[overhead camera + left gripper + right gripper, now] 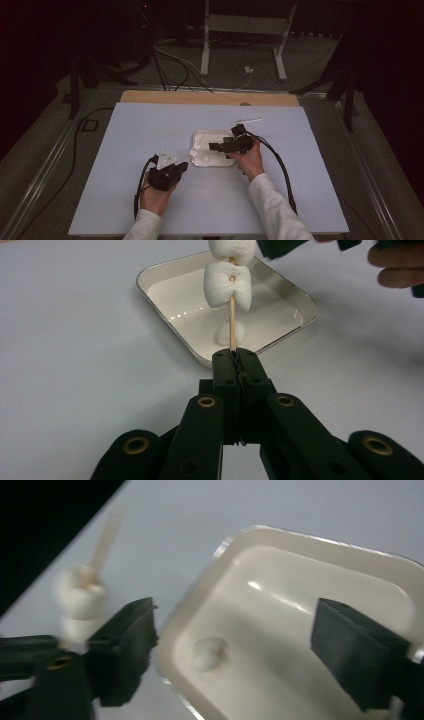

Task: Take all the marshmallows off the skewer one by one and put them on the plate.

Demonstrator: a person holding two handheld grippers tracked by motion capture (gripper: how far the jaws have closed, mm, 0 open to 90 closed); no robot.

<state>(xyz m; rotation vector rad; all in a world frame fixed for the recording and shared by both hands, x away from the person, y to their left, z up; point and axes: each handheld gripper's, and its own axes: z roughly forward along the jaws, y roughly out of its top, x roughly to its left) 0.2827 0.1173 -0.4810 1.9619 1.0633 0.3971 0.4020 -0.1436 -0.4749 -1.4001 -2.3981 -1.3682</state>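
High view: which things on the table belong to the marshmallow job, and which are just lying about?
In the job:
- thin wooden skewer, clamped by the left gripper
- white marshmallows threaded on it
- shallow white rectangular tray
- loose marshmallow in the tray
- right gripper, open

Lying about:
- slim white stick beyond the tray

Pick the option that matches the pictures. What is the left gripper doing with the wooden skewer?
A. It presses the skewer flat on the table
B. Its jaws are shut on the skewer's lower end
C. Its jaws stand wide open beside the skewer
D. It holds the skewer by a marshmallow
B: in the left gripper view the left gripper has its jaws closed together on the bottom of the skewer, which rises upright with marshmallows threaded above, in front of the white tray.
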